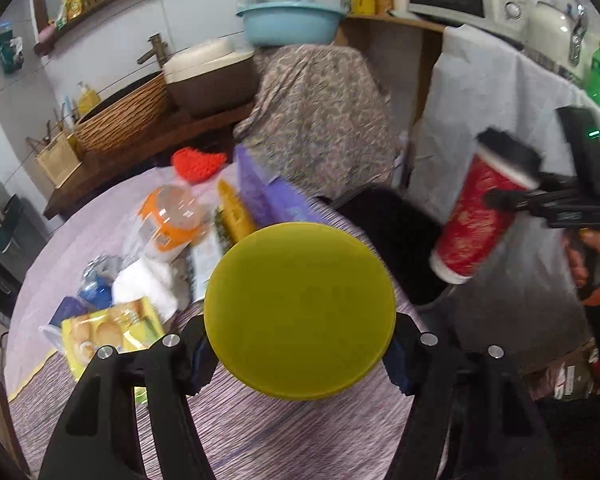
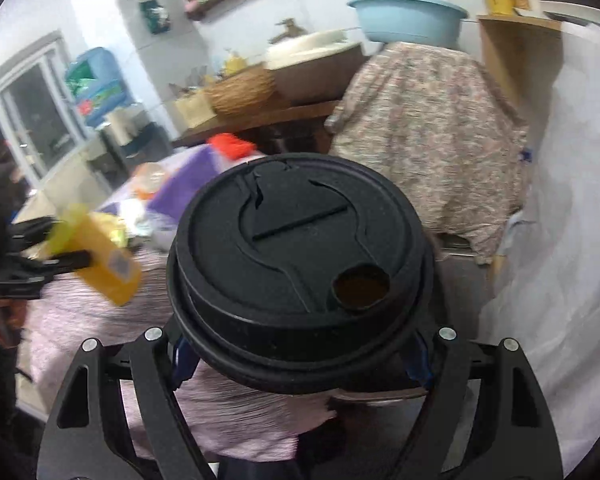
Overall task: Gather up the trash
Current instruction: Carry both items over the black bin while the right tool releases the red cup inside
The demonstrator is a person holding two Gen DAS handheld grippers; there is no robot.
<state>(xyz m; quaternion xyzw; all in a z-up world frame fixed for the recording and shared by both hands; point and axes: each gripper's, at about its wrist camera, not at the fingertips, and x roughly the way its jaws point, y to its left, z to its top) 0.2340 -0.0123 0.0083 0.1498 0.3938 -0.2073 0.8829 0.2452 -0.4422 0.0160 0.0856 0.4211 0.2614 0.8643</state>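
Looking along the left gripper (image 1: 300, 354), I see its jaws clamped on a yellow canister (image 1: 300, 310), the round end filling the middle of the view. Behind it the table (image 1: 260, 432) with its striped cloth holds more rubbish: a clear bottle with an orange label (image 1: 172, 220), a biscuit packet (image 1: 112, 332), a purple wrapper (image 1: 264, 192). Off to the right, the right gripper (image 1: 500, 200) carries a red paper cup (image 1: 480, 208) tilted over a dark bin (image 1: 388, 232) beside the table's edge. Best to let the cup go in first, so the two tools do not crowd the same opening.

From the right wrist, the cup's black lid (image 2: 300, 272) fills the frame, gripped at both sides. Its sip hole (image 2: 362, 290) is open, with something brown showing inside, possibly dregs, though blur makes that hard to call. I would keep the cup from tipping further until it is well over the bin, then open the jaws cleanly. At the left edge the canister (image 2: 100, 264) waits in the other tool, near the table's rim.
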